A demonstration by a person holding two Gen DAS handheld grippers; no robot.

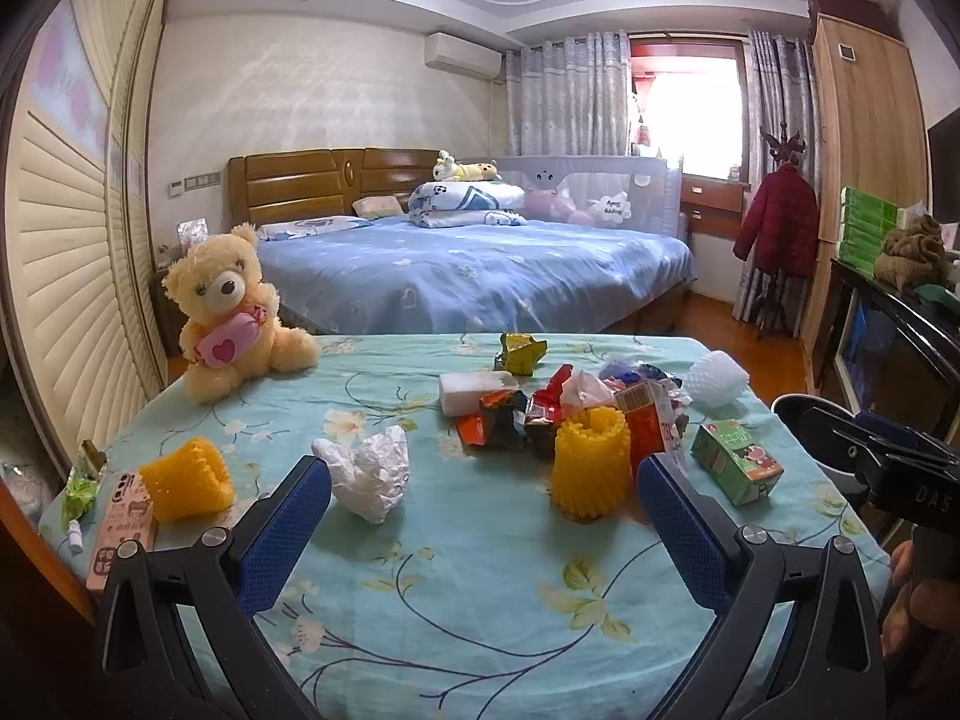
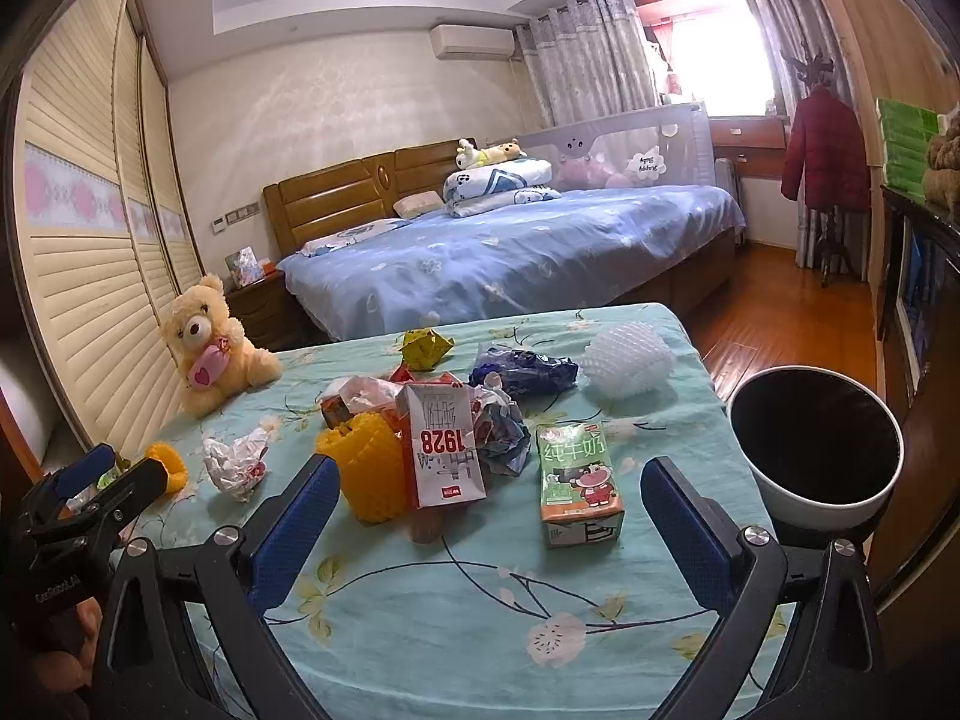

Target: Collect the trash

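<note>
Trash lies on a floral turquoise tablecloth [image 1: 480,600]: a crumpled white paper [image 1: 369,474], a yellow foam sleeve [image 1: 591,462], a second yellow sleeve [image 1: 186,480], a green milk carton [image 1: 735,462], wrappers [image 1: 510,414] and white foam net [image 1: 717,378]. My left gripper [image 1: 483,501] is open and empty, just short of the paper and sleeve. My right gripper [image 2: 489,507] is open and empty, with the red-white carton [image 2: 441,444] and green carton [image 2: 576,480] ahead of it. A white bin [image 2: 816,450] stands at the table's right edge.
A teddy bear [image 1: 231,312] sits at the table's far left corner. A pink box [image 1: 117,534] and small bottle lie at the left edge. A bed [image 1: 468,270] lies beyond the table. A dark cabinet [image 1: 888,348] stands to the right.
</note>
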